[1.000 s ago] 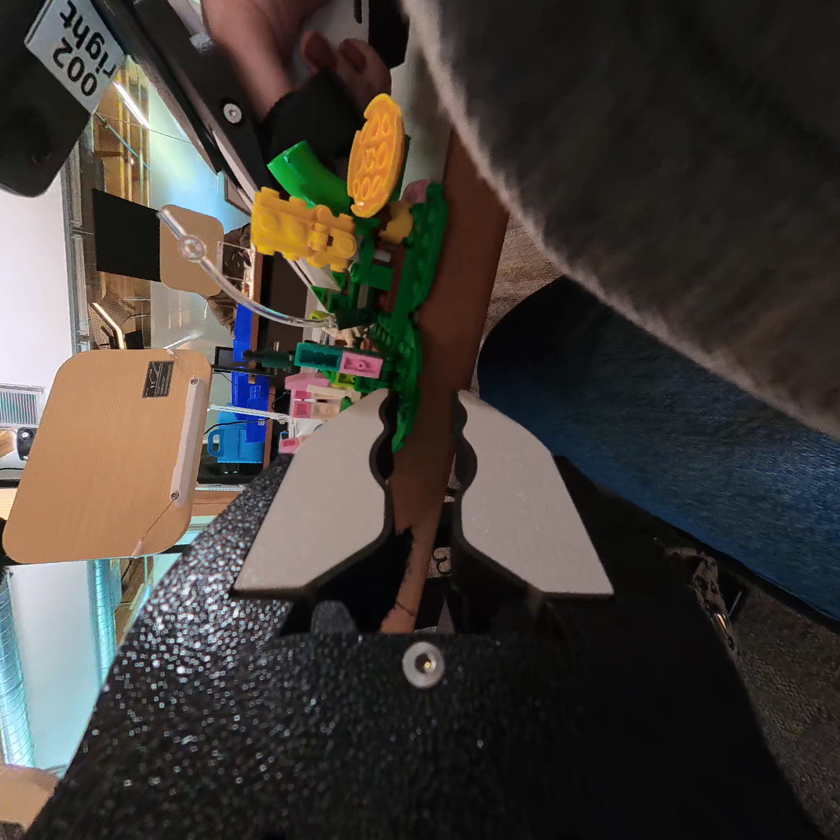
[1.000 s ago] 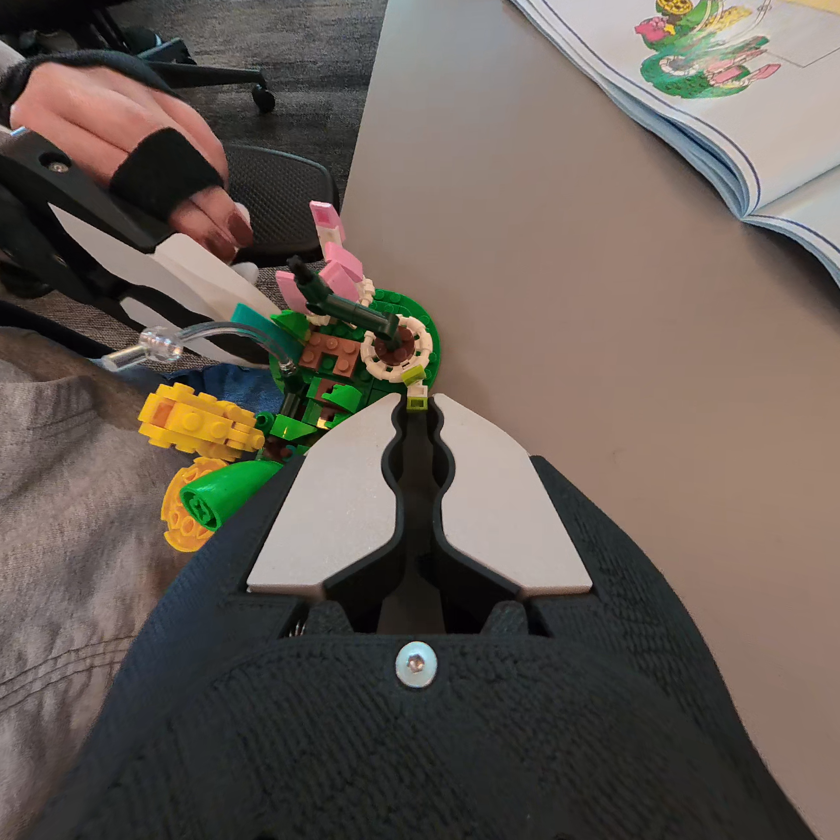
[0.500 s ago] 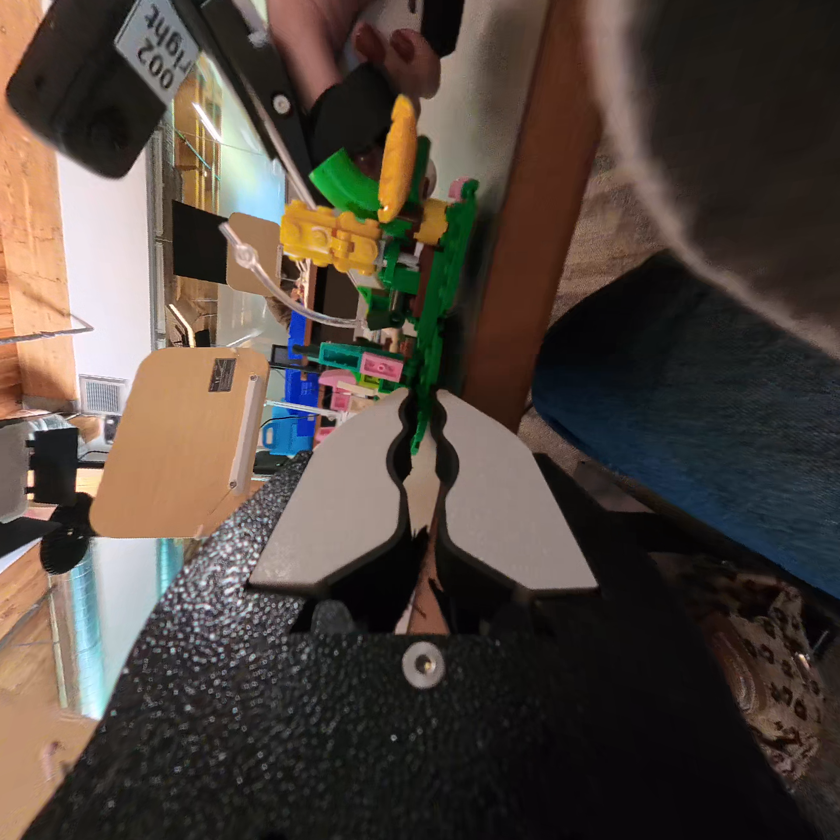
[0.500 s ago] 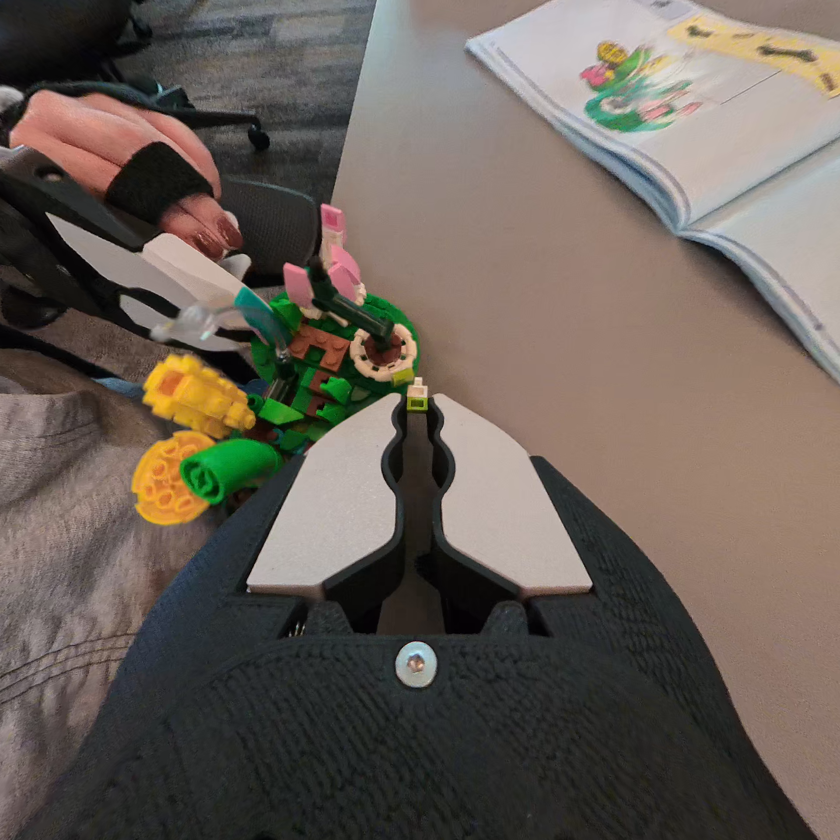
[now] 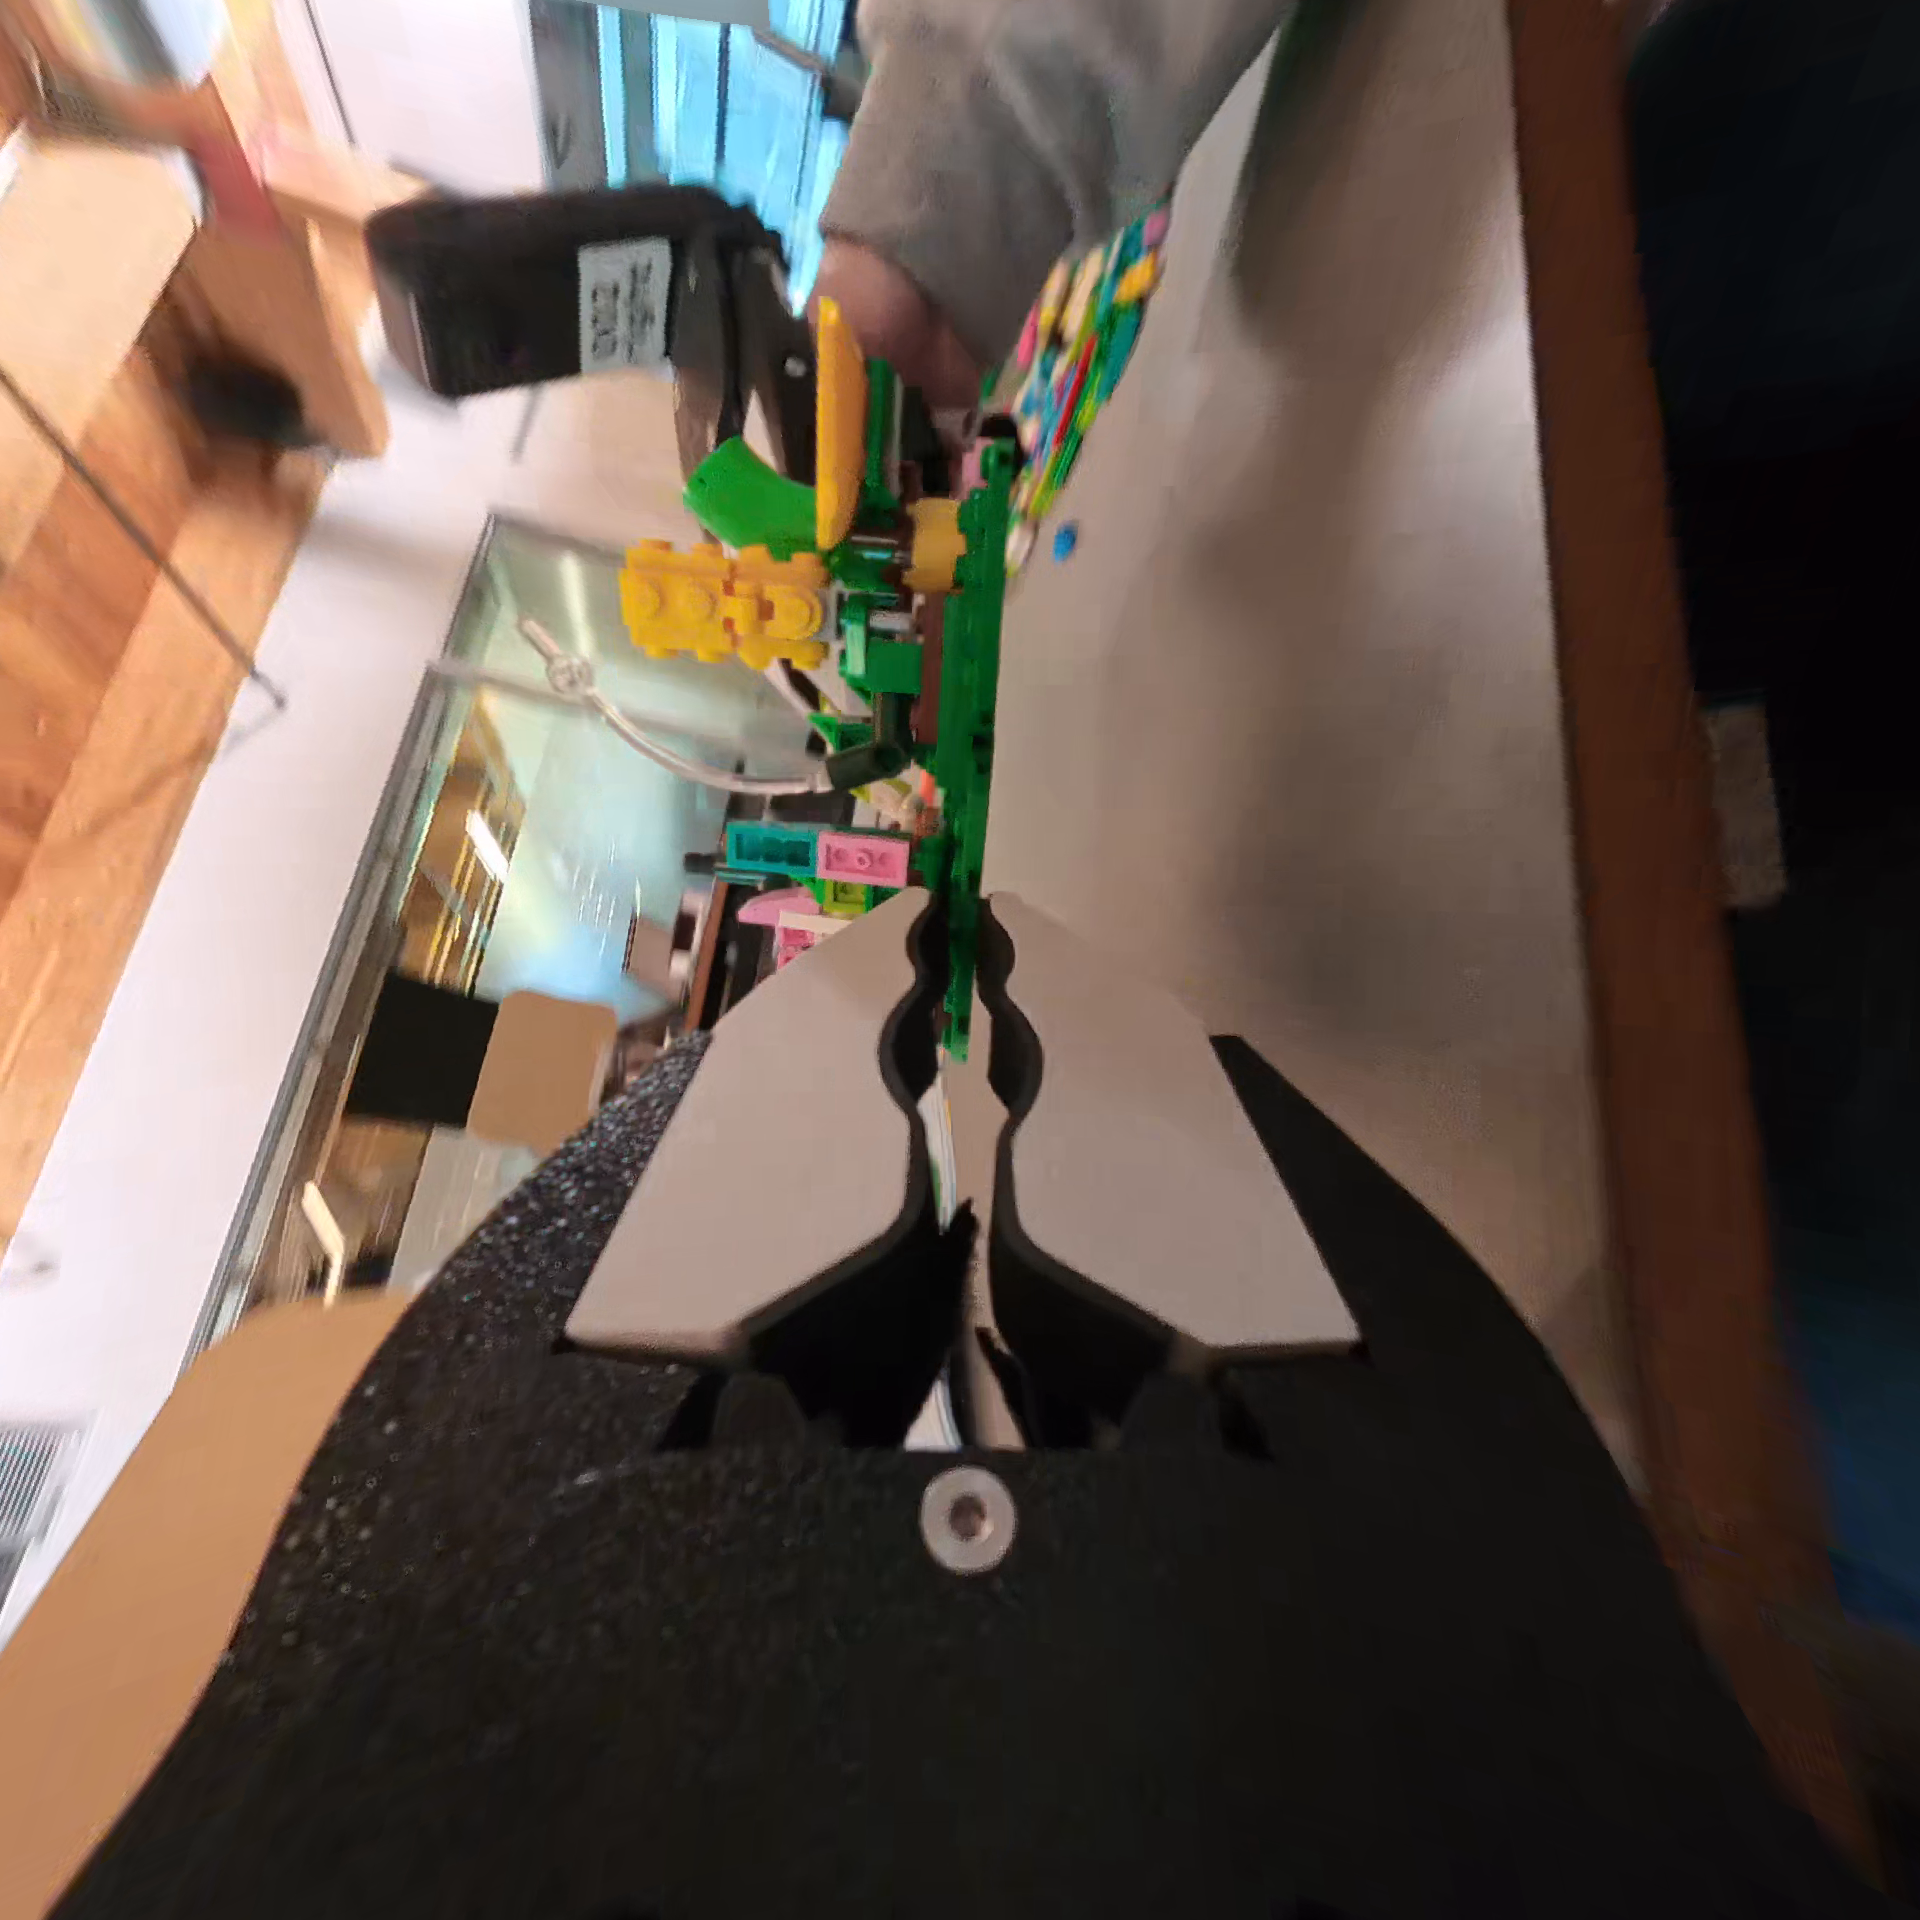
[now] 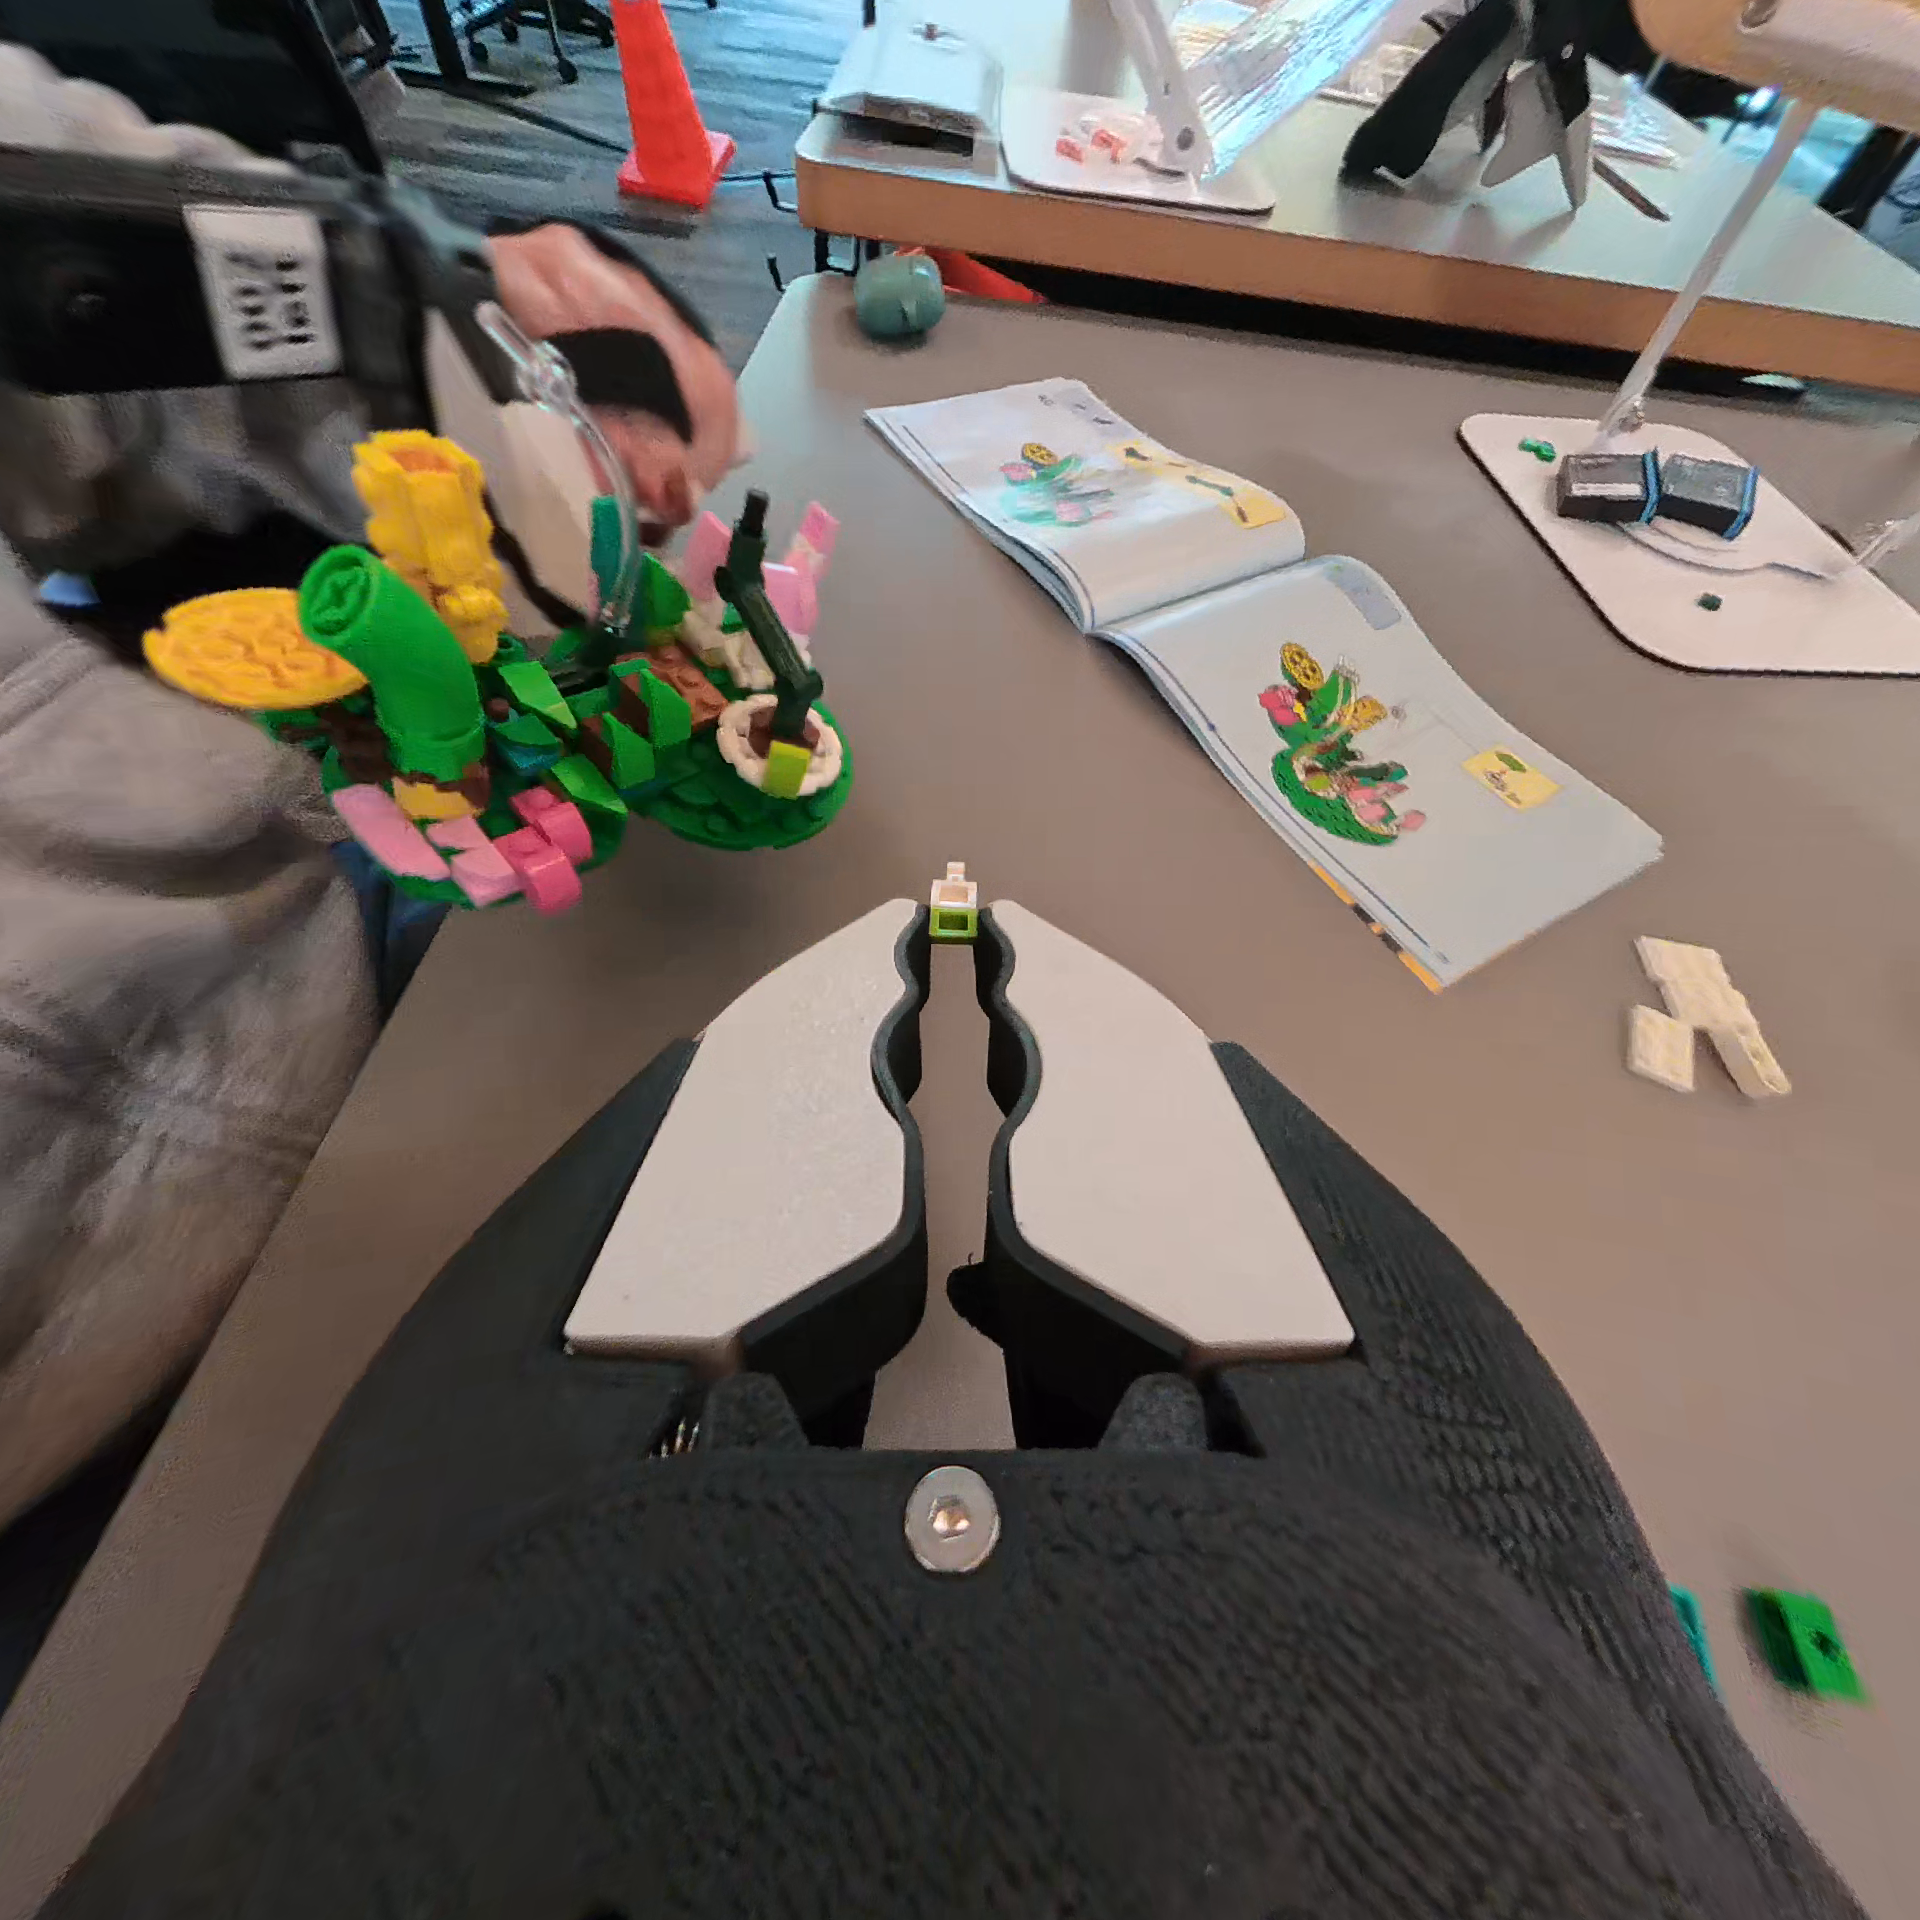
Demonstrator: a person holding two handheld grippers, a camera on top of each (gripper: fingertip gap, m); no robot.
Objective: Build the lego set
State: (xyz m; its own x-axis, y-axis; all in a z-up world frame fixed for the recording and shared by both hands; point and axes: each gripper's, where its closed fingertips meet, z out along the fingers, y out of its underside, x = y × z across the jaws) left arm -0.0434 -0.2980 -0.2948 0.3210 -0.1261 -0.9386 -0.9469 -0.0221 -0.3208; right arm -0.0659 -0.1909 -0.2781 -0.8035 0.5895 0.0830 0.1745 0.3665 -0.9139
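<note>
Model [image 5: 961, 727] edge-on, base pinched, far loose bricks [image 5: 1081, 353] blurred

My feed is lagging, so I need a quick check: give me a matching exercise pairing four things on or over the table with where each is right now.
Things:
1. lime piece
2. model
3. booklet
4. white plates

Places:
A. lying open on the table, beyond the right tool
B. pinched at the tips of the right tool
C. loose on the table, right of the right tool
D. held by its green base edge in the left tool, off the table

Pairs: 1-B, 2-D, 3-A, 4-C
</note>
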